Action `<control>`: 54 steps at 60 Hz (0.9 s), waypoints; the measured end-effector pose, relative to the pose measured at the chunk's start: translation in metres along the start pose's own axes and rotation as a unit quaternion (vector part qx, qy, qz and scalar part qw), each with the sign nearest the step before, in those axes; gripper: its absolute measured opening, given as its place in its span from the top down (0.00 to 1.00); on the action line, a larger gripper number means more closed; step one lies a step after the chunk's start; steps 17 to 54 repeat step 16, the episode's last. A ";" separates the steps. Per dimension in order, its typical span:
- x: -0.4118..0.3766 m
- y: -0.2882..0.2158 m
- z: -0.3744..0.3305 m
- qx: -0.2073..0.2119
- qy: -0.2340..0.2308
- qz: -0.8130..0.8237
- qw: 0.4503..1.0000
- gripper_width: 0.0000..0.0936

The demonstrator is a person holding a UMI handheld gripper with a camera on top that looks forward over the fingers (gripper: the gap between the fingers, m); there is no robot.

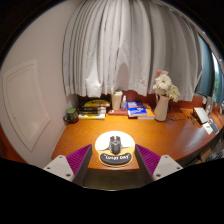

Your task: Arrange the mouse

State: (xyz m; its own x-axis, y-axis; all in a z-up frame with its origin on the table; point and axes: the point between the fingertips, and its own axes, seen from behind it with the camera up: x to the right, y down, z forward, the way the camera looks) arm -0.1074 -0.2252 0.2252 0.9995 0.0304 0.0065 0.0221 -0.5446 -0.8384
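You're looking at white curtains [120,45] hanging across the whole back wall, with a wooden desk [150,135] stretching out under them. Along the far edge of the desk, books [93,110] are lying beside a vase of pale flowers [163,92]. Your gripper [116,158] is sitting wide open, purple pads [76,157] splayed out and gripping nothing. The mouse [116,143] is resting on a round white coaster [116,155] right between the fingers, gaps showing either side.
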 end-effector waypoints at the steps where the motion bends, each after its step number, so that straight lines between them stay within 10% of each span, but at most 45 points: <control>1: 0.000 -0.001 -0.001 0.001 0.000 -0.001 1.000 0.09; 54: -0.008 0.000 -0.007 0.001 -0.005 -0.005 1.000 0.09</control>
